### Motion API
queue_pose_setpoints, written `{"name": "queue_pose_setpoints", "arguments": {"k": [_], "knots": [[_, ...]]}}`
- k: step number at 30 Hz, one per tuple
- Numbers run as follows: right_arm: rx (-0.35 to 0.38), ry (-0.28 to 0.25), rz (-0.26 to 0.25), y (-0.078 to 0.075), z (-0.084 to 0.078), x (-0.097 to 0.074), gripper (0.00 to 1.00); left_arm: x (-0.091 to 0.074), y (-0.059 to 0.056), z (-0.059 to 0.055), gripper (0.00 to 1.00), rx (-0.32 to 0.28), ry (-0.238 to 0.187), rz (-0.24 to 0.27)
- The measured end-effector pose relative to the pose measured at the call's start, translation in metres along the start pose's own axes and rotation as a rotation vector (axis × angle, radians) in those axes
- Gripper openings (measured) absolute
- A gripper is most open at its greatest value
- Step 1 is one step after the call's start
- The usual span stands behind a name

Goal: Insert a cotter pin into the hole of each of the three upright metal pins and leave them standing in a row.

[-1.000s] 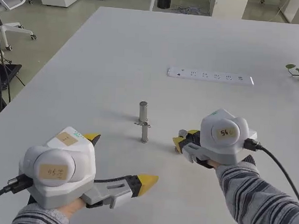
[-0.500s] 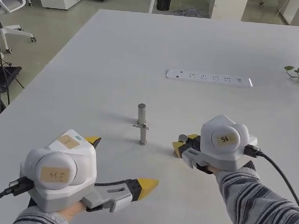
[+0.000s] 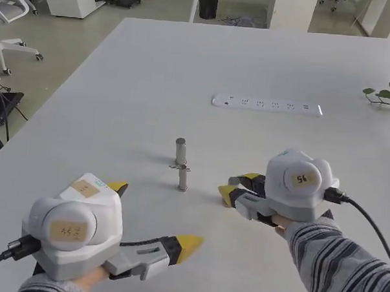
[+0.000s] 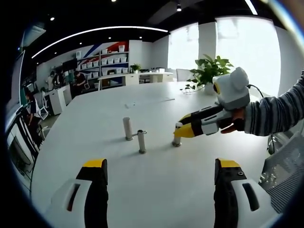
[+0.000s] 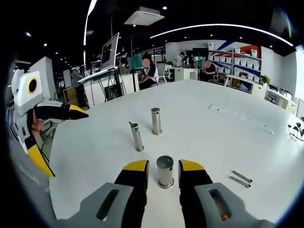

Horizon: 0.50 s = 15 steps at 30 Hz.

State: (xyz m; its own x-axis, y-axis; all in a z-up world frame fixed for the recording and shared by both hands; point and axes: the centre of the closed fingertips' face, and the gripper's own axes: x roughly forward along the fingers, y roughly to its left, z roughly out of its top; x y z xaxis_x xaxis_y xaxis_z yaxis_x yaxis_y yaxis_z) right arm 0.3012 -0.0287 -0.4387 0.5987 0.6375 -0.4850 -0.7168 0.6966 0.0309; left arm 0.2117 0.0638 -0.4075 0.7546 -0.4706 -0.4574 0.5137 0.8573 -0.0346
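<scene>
Three upright metal pins stand on the white table (image 3: 119, 104). The far pin (image 3: 180, 149) (image 5: 155, 121) is bare. A cotter pin (image 5: 130, 124) sits through the top of the middle pin (image 3: 182, 178) (image 5: 137, 137). The third pin (image 5: 165, 171) (image 4: 176, 140) stands on the table between the yellow jaws of my right gripper (image 5: 165, 167) (image 3: 237, 186), with a narrow gap on each side. My left gripper (image 4: 161, 166) (image 3: 154, 214) is open and holds nothing, near the table's front edge and left of the pins.
Two loose cotter pins (image 5: 239, 178) lie on the table right of my right gripper. A white power strip (image 3: 267, 104) lies farther back, and plant leaves (image 3: 386, 93) reach in at the right edge. Office chairs stand beyond the table's left side.
My right gripper's jaws have spread slightly around the third pin, which stays upright. The head camera has shifted a little; the left gripper stays open.
</scene>
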Motion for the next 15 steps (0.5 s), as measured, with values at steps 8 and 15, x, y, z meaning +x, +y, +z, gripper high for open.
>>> {"name": "queue_pose_setpoints", "arguments": {"k": [8,15], "knots": [[0.003,0.003,0.015,-0.01,0.003,-0.02,0.23,-0.001,0.0,0.0,0.93,-0.003,-0.001,0.01],[0.049,0.017,-0.008,-0.031,-0.003,-0.035,0.22,-0.002,0.0,-0.002,0.92,0.013,0.017,0.021]]}}
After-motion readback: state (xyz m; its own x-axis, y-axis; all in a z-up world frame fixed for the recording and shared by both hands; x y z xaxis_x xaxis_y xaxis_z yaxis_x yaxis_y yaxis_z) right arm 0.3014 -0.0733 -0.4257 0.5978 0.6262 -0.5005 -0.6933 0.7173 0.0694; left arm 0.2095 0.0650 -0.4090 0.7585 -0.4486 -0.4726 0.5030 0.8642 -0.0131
